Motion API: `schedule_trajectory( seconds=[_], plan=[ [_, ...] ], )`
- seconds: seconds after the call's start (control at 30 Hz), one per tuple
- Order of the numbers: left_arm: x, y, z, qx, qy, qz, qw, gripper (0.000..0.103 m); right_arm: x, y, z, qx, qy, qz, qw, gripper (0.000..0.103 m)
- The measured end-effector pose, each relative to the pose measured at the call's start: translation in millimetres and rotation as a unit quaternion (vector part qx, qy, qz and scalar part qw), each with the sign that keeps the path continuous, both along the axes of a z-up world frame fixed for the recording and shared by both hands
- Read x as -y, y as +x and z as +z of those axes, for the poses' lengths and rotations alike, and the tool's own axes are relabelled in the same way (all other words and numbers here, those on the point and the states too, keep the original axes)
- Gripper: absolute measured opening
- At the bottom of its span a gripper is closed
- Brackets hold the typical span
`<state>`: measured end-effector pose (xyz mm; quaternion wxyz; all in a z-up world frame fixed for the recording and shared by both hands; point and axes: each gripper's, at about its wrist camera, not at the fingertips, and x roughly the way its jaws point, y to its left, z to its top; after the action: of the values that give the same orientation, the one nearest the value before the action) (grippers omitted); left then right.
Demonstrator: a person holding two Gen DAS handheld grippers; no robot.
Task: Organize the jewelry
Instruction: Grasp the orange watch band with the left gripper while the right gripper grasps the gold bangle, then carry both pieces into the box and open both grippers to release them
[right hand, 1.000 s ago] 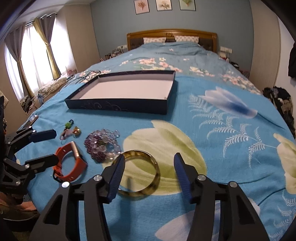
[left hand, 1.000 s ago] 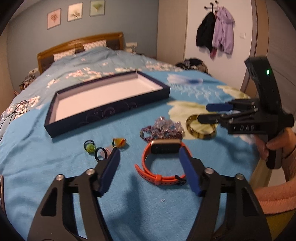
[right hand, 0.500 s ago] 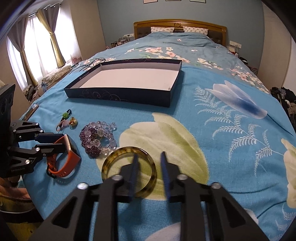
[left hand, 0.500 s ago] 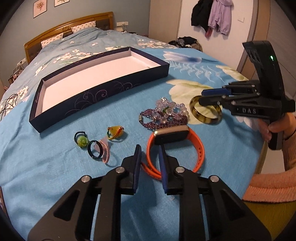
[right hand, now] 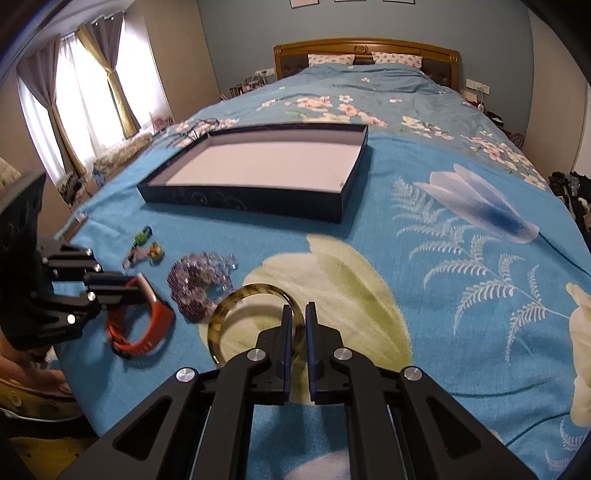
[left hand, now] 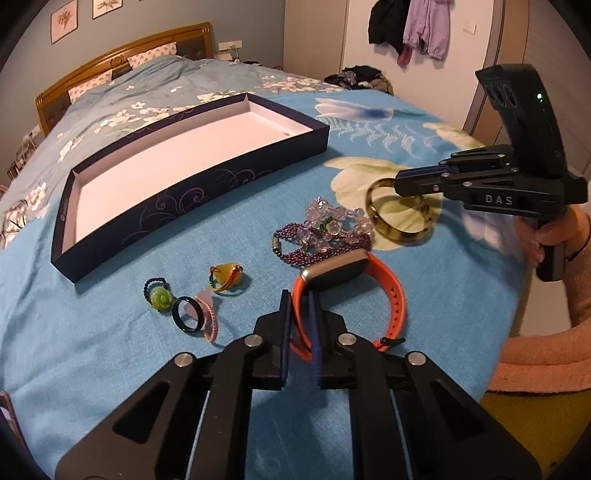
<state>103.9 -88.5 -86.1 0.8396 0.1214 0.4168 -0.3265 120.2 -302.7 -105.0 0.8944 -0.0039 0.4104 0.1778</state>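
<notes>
My left gripper (left hand: 298,300) is shut on the strap of an orange watch (left hand: 393,291), which is tilted up off the blue bedspread; it also shows in the right wrist view (right hand: 147,332). My right gripper (right hand: 297,314) is shut on the rim of a tortoiseshell bangle (right hand: 229,310), seen lifted a little in the left wrist view (left hand: 402,230). A dark blue open box (left hand: 192,181) with a white inside lies beyond, empty (right hand: 258,201). A purple and clear bead bracelet pile (left hand: 325,232) lies between watch and bangle.
Several small rings and charms (left hand: 192,299) lie left of the watch on the bed (left hand: 110,369). The bed's edge is close at the near right. A wooden headboard (right hand: 365,51) stands far back. Clothes hang on a wall (left hand: 406,26).
Both grippers went from wide open to shut: the left closed on the watch strap, the right on the bangle. Both items have lifted slightly and tilted.
</notes>
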Motion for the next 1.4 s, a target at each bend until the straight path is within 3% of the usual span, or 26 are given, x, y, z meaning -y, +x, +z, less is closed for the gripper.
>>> schedule_trajectory(
  seconds=[0.2, 0.37, 0.67, 0.8, 1.0, 1.4],
  plan=[
    [-18, 6, 15, 0.0, -0.032, 0.022, 0.9993, 0.009, 0, 12, 20, 0.024, 0.021, 0.002, 0.999, 0.006],
    [-42, 26, 40, 0.025, -0.052, 0.059, 0.9966, 0.009, -10, 33, 37, 0.046, 0.03, 0.013, 0.998, 0.006],
    [-76, 98, 68, 0.057, -0.049, 0.143, 0.9868, 0.009, -36, 105, 63, 0.078, 0.02, 0.012, 0.997, 0.006],
    [-84, 134, 74, 0.053, -0.048, 0.165, 0.9837, 0.009, -45, 140, 63, 0.074, 0.008, 0.004, 0.997, 0.006],
    [-80, 187, 70, 0.044, -0.039, 0.183, 0.9814, 0.009, -55, 191, 55, 0.055, -0.003, -0.015, 0.998, 0.006],
    [-60, 276, 35, 0.003, -0.003, 0.2, 0.9797, 0.009, -64, 247, 25, -0.003, -0.015, -0.042, 0.999, 0.006]
  ],
)
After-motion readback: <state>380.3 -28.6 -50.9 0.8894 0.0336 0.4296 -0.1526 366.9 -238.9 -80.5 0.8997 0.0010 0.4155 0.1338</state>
